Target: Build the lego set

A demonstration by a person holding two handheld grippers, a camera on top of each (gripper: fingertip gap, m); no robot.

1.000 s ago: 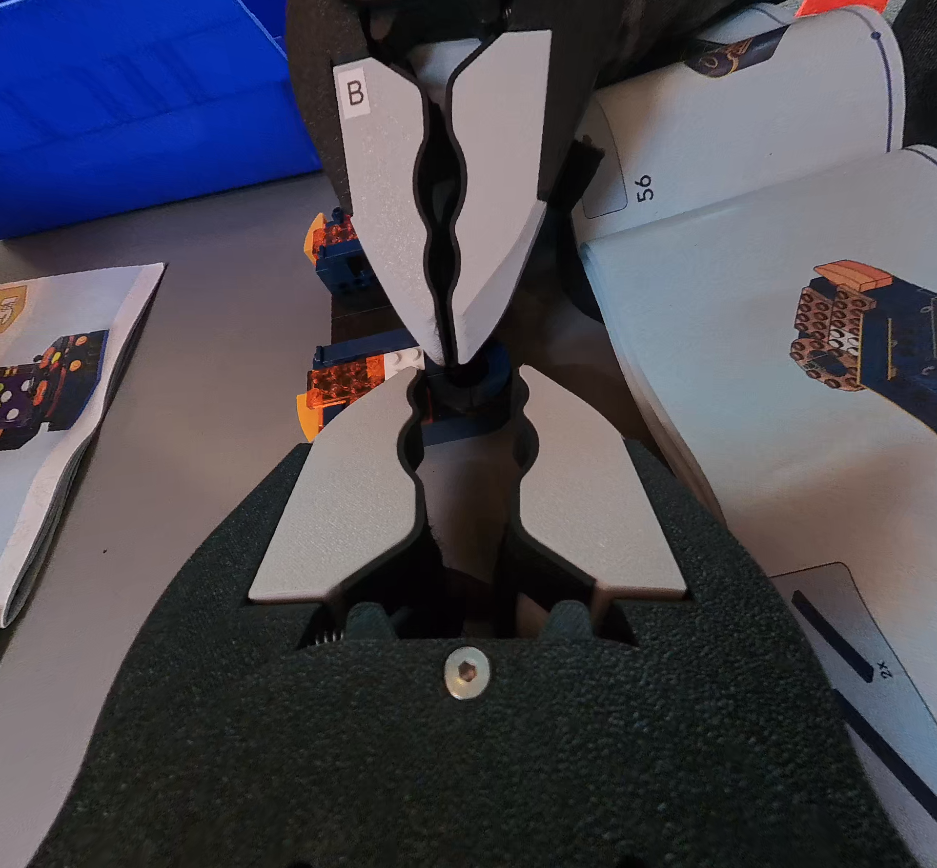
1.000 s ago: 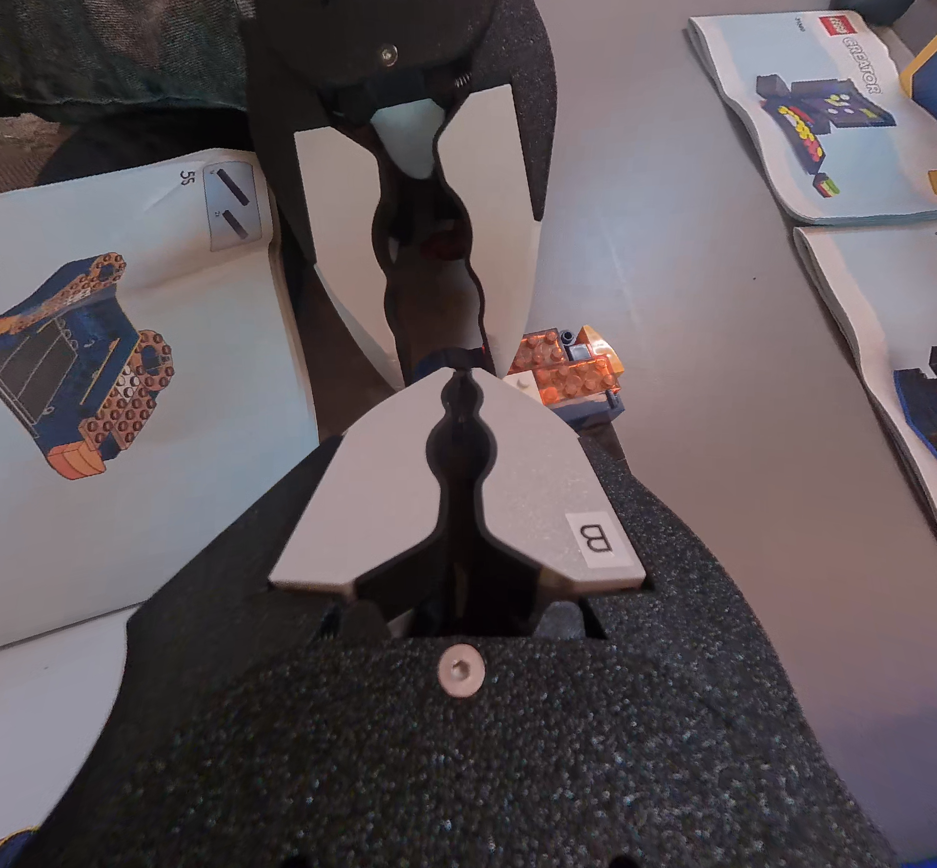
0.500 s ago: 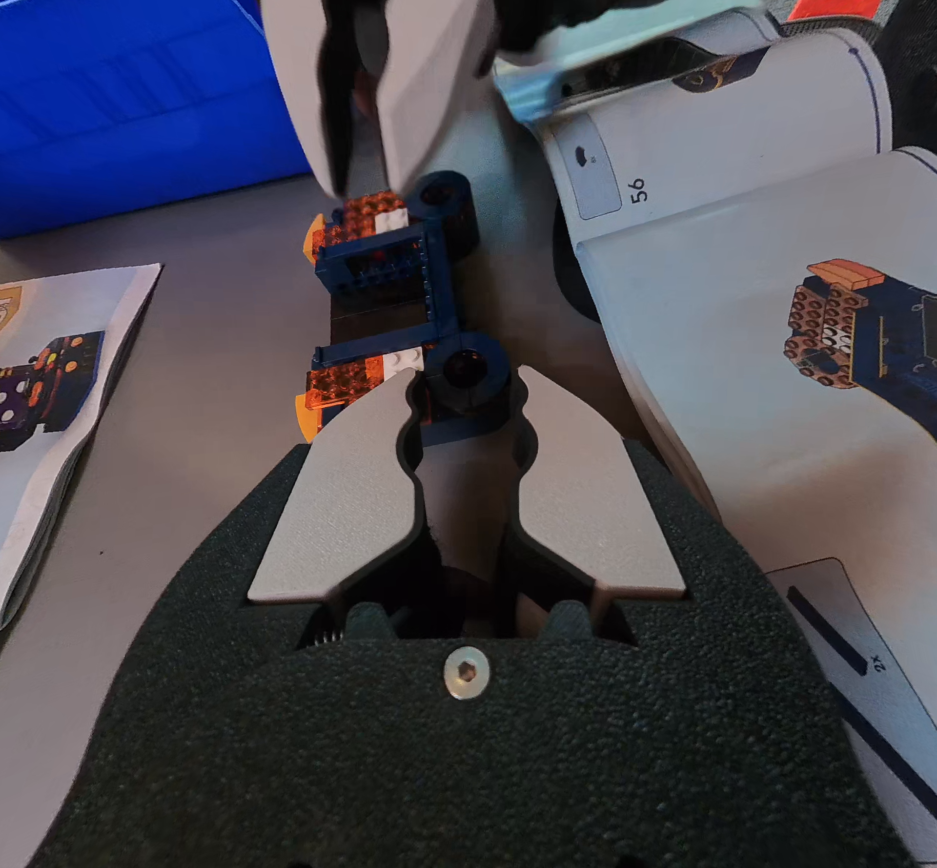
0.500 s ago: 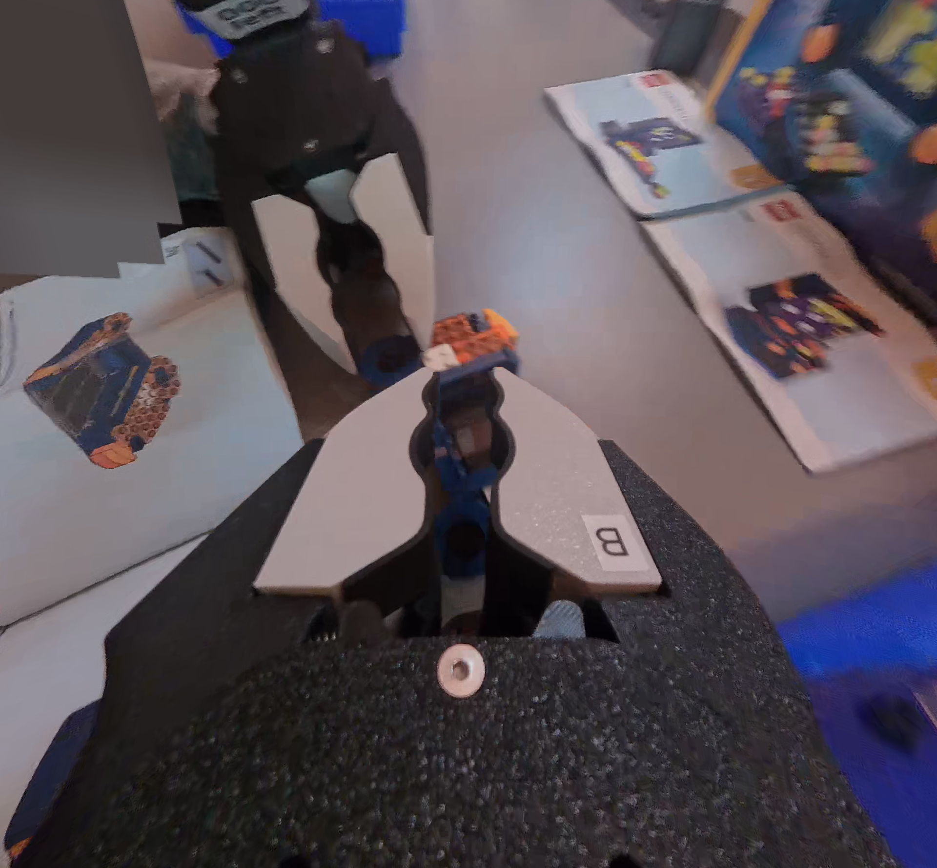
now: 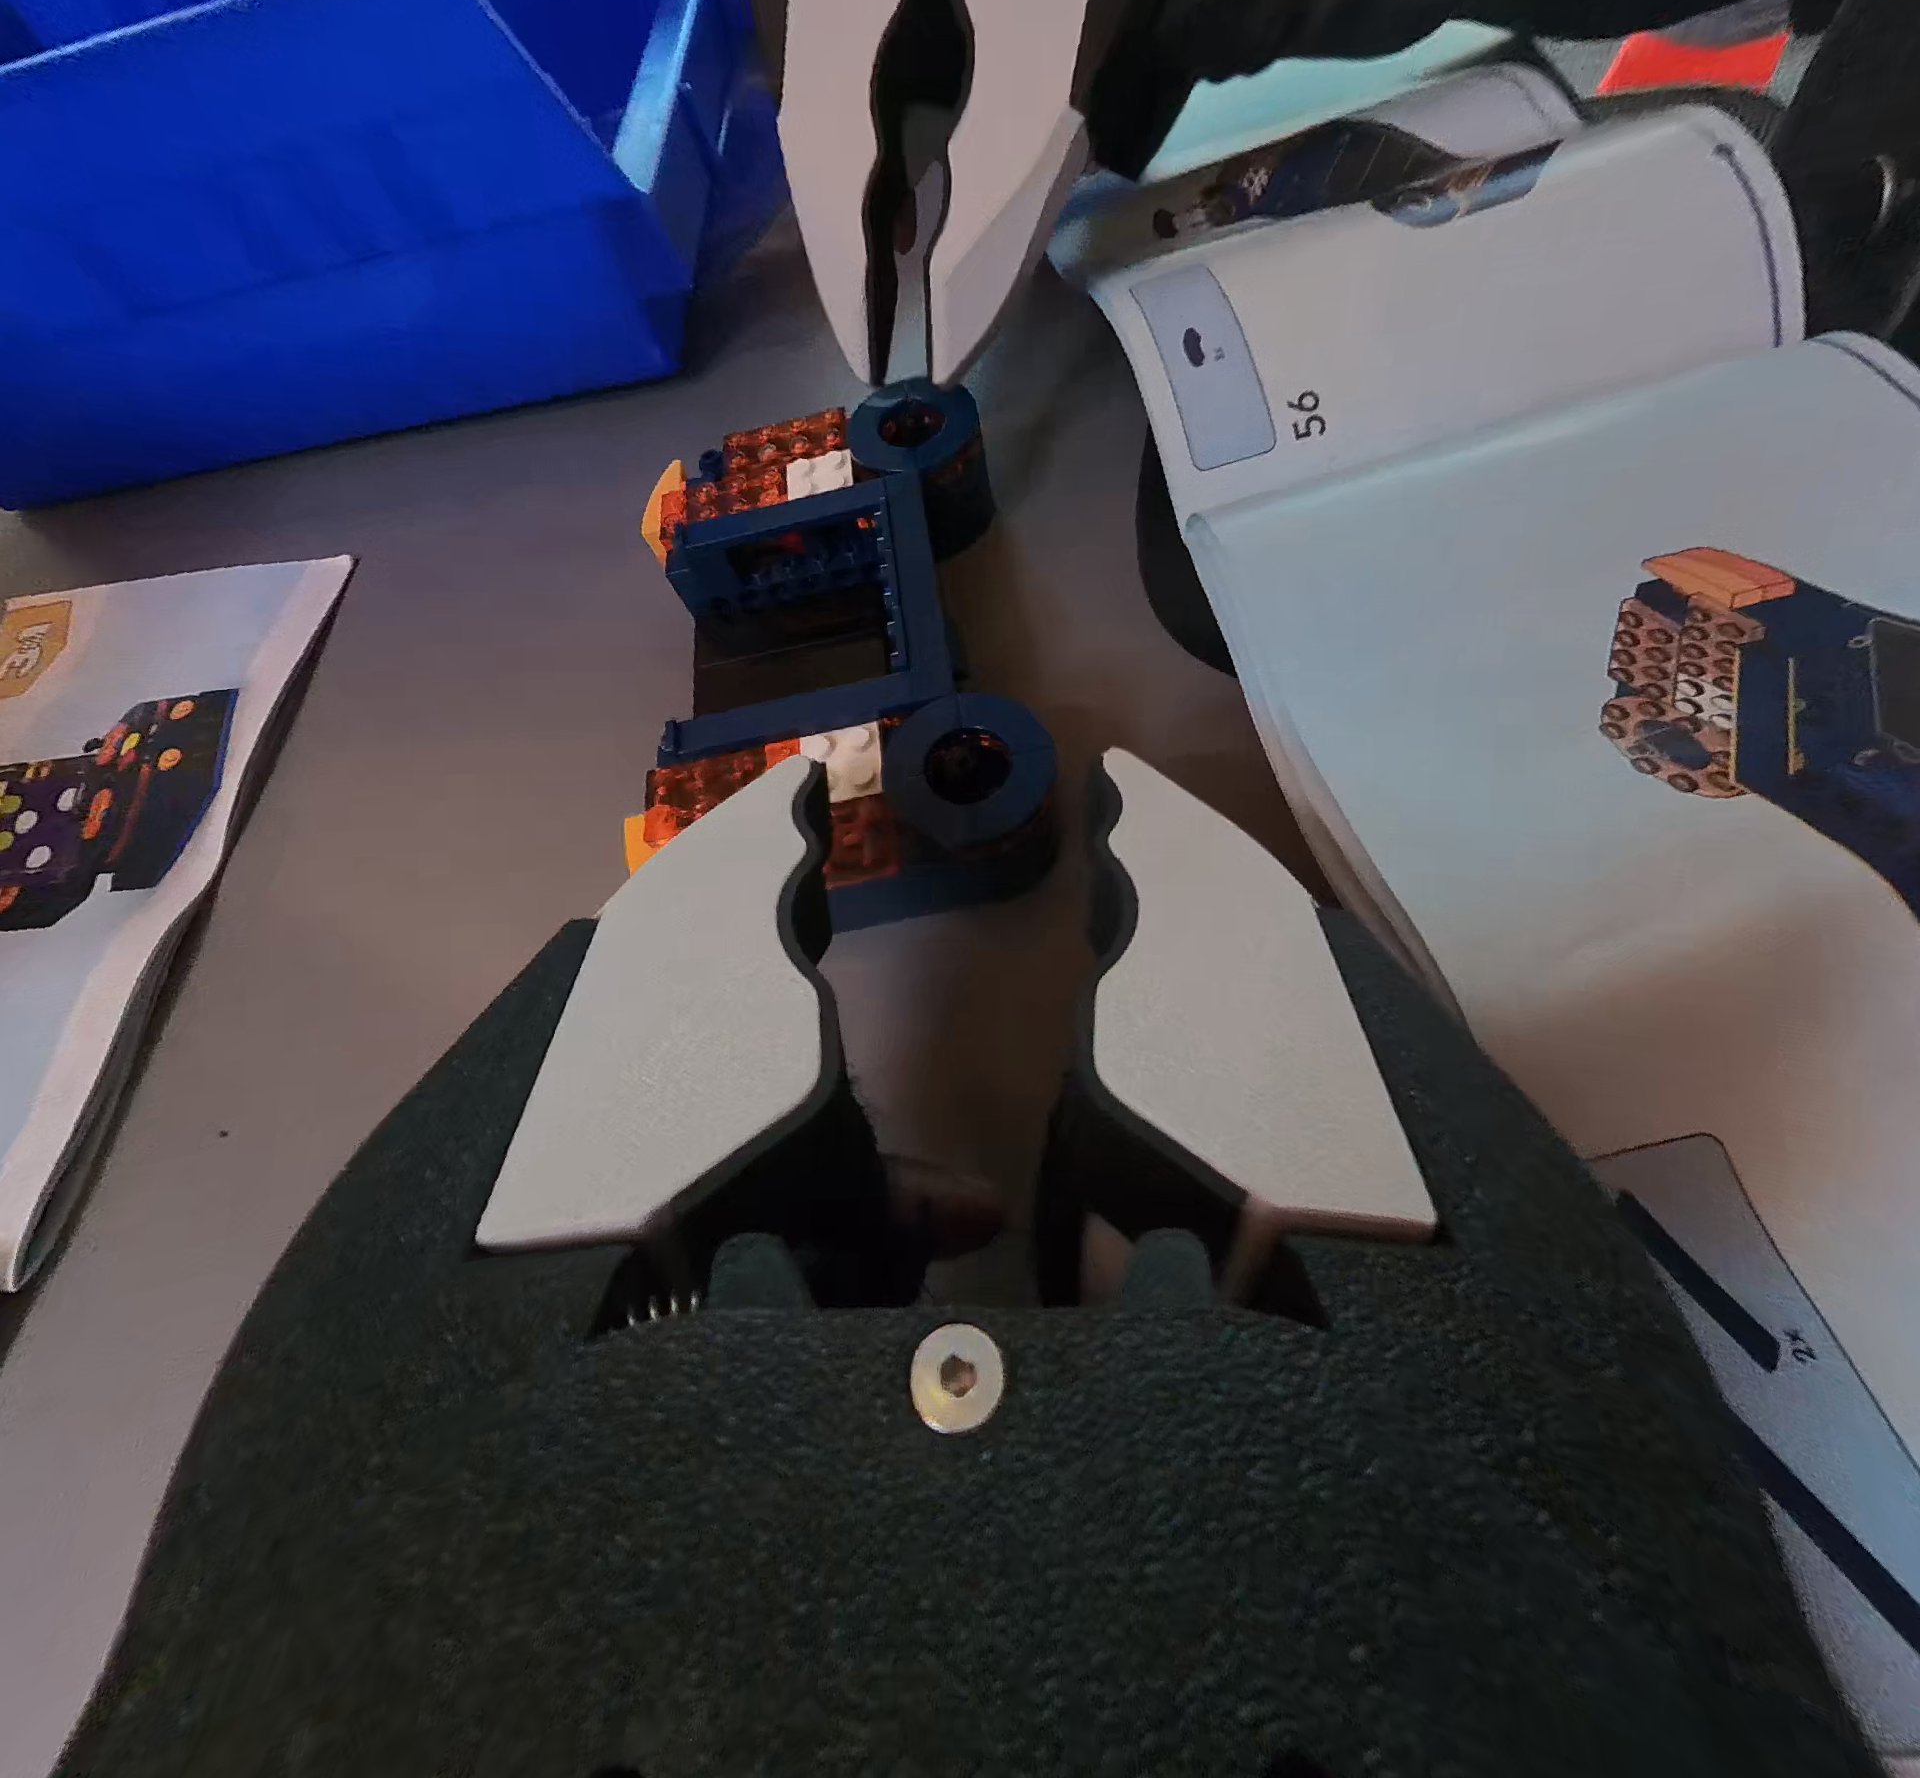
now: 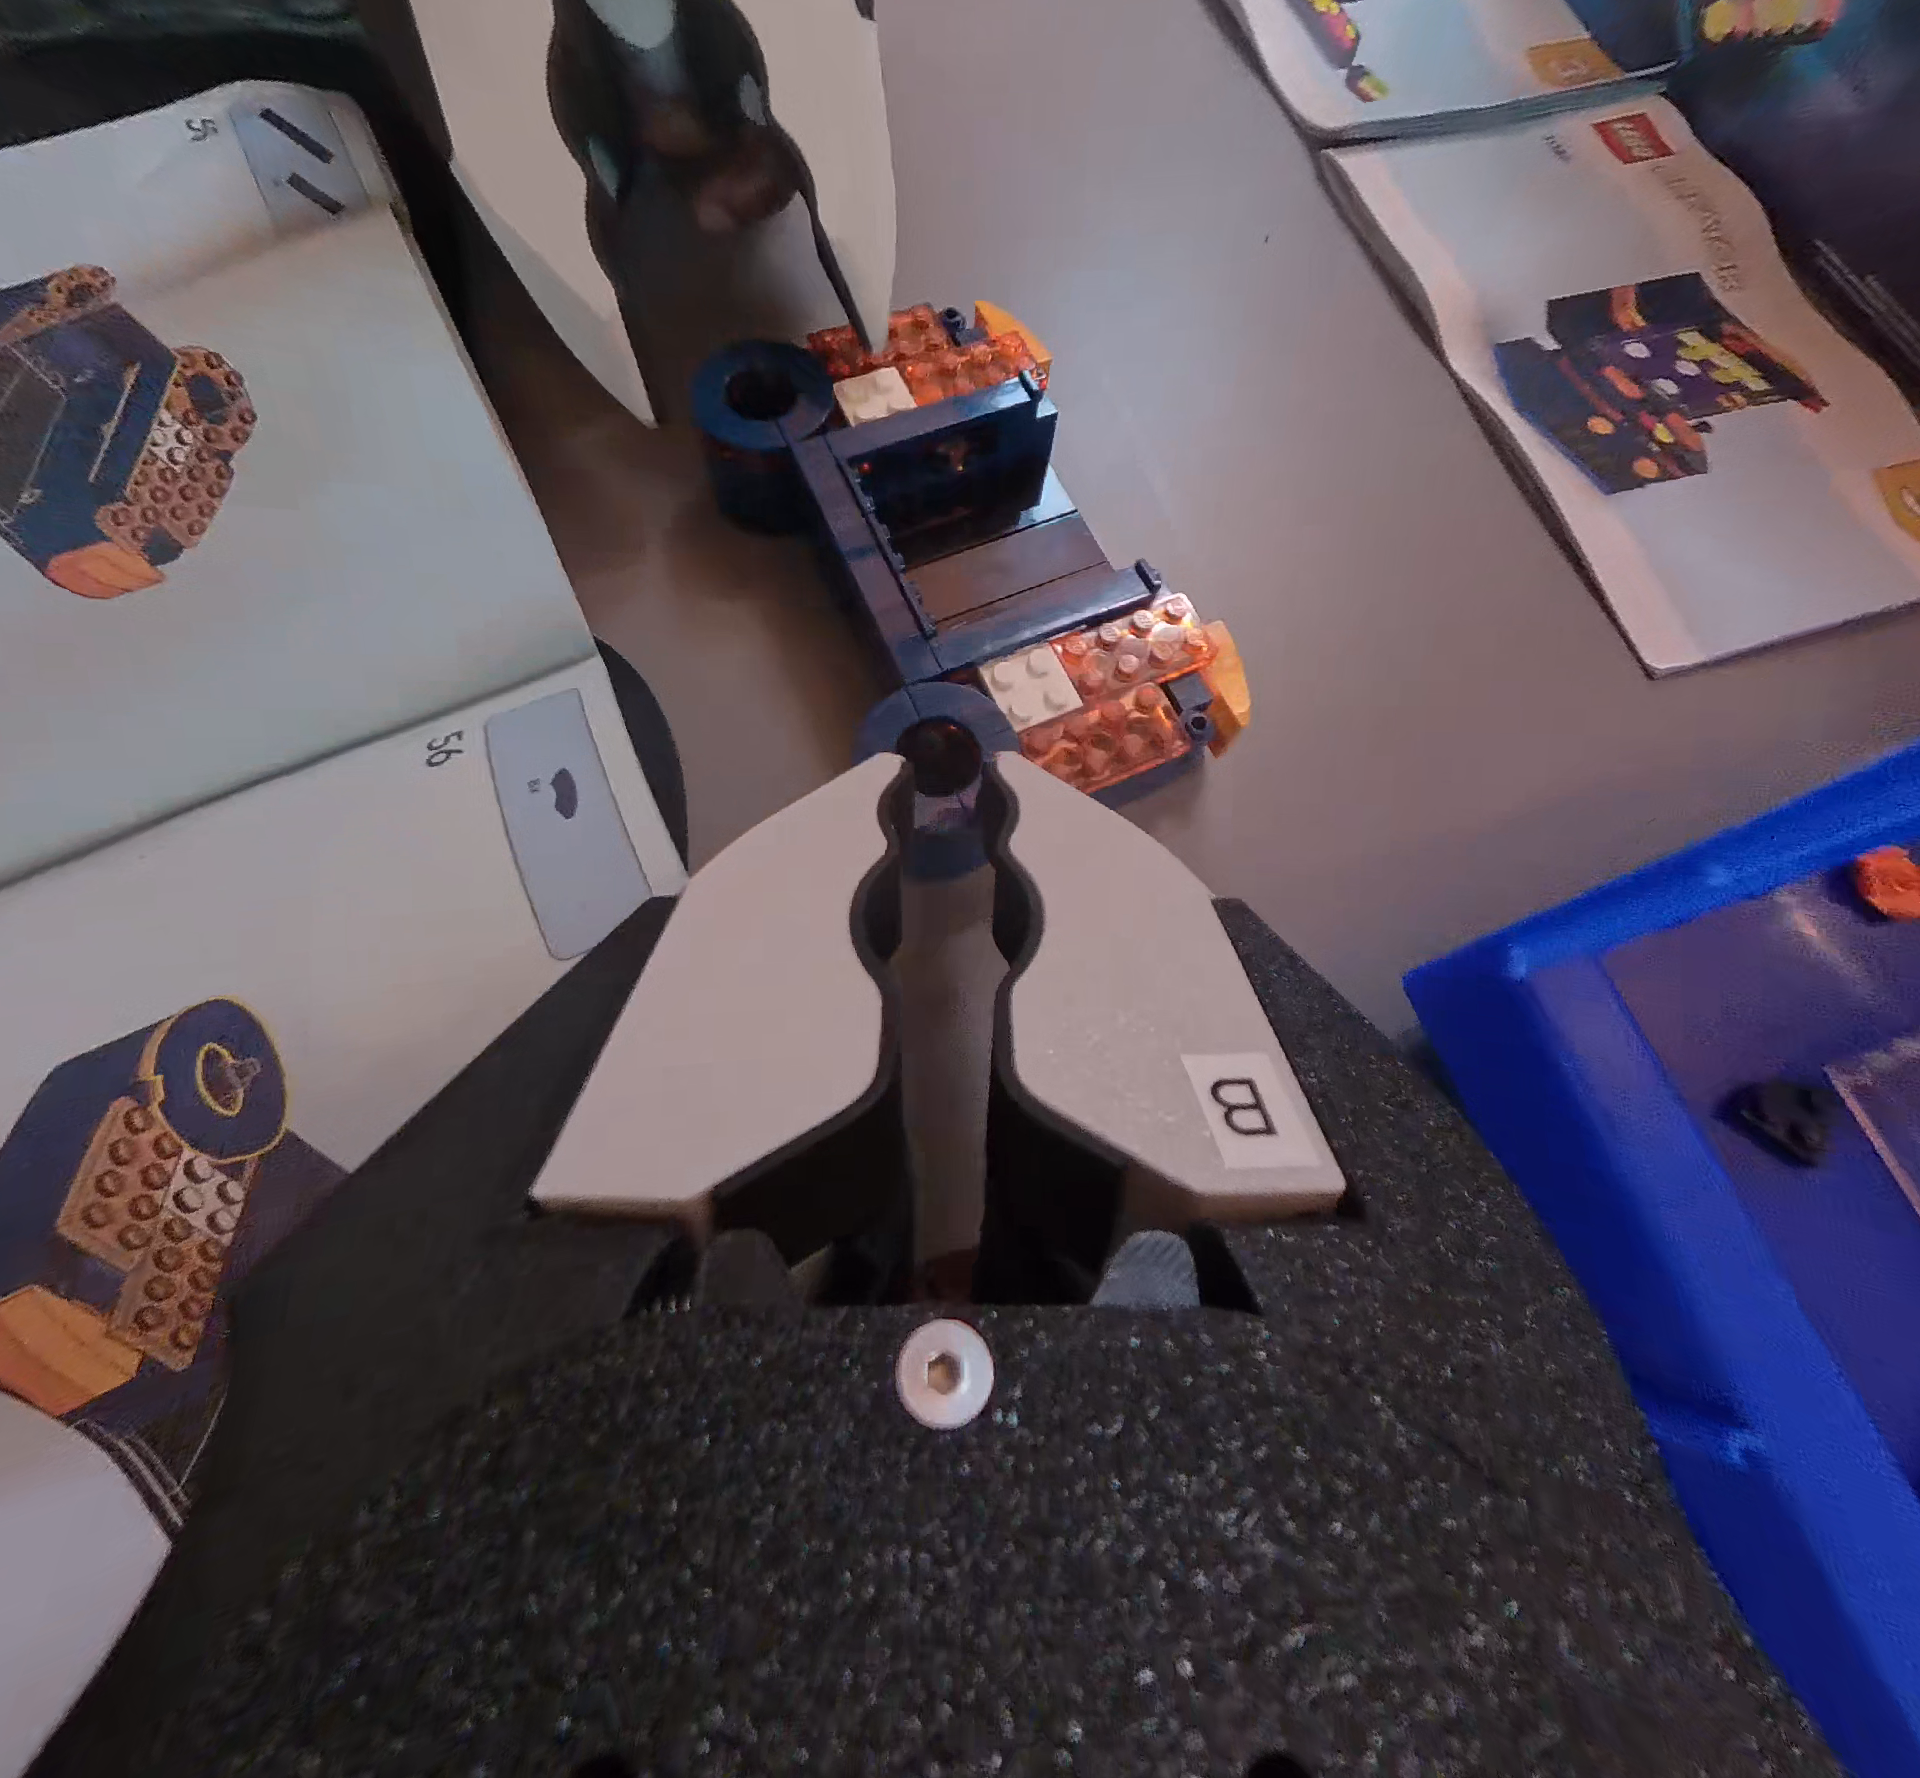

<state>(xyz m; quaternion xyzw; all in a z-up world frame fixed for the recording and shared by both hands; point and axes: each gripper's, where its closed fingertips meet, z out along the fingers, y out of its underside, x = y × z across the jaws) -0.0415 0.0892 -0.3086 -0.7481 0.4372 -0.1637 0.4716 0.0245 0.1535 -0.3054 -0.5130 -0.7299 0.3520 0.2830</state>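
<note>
The lego model point(image 5: 831, 648), a dark blue frame with translucent orange and white bricks at both ends and a dark blue ring at each end, lies flat on the grey surface point(image 5: 436, 897) between the two grippers. The left gripper point(image 5: 951, 772) is spread wide and grips nothing; its fingertips flank the near ring point(image 5: 971, 767), one tip over the orange bricks beside it. In the right wrist view this gripper point(image 6: 758, 357) comes down from above, one fingertip resting on the orange bricks and the other beside the ring point(image 6: 753, 393). The right gripper point(image 5: 914, 372) has its fingers drawn nearly together, with only a thin gap; its tips sit right at the top of the far ring point(image 5: 914, 424). From its own camera the right gripper point(image 6: 940, 762) shows the tips at the ring's point(image 6: 935, 741) edge, and whether they pinch anything cannot be told. An open instruction booklet point(image 5: 1558, 689) lies just beside the model on the left gripper's right. A blue bin point(image 5: 312, 201) stands beyond the model to the left, and a closed booklet point(image 5: 135, 793) lies nearer on that side. In the right wrist view the bin point(image 6: 1538, 1105) holds a few loose pieces, and two more booklets point(image 6: 1662, 440) lie beyond the model.
</note>
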